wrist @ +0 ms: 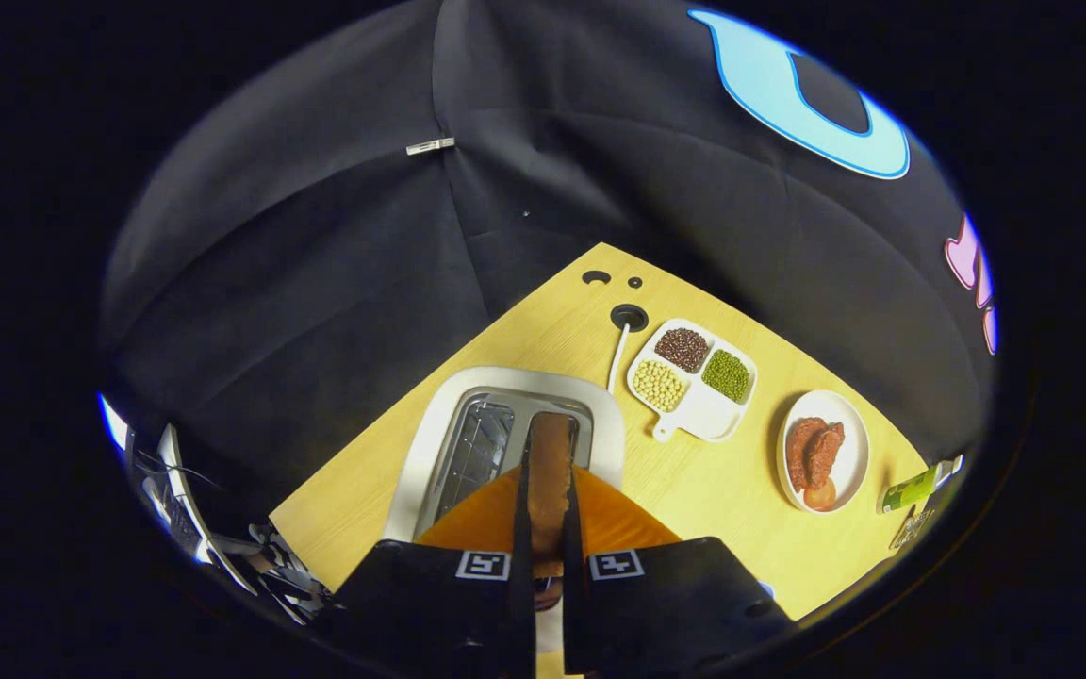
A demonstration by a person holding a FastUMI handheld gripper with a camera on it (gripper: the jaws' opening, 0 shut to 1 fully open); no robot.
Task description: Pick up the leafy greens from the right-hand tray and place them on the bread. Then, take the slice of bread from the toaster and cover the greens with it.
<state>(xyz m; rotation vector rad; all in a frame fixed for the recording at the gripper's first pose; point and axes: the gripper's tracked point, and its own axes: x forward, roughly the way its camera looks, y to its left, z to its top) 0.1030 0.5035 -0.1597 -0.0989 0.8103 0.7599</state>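
Note:
I look down on a white toaster (430, 443) standing on the wooden table. A browned slice of bread (551, 471) stands on edge in the toaster's right slot, and my gripper (546, 490) is shut on it, one finger pressing each face. The left slot (477, 453) is empty, with its wire grid showing. The lower part of the slice is hidden between my fingers.
Beyond the toaster to the right sits a white divided tray (708, 415) holding brown, yellow and green beans. Farther right lies a white plate (852, 453) with meat and a tomato slice, then a green packet (911, 490) at the table's edge. A white cable (617, 358) runs from a desk hole.

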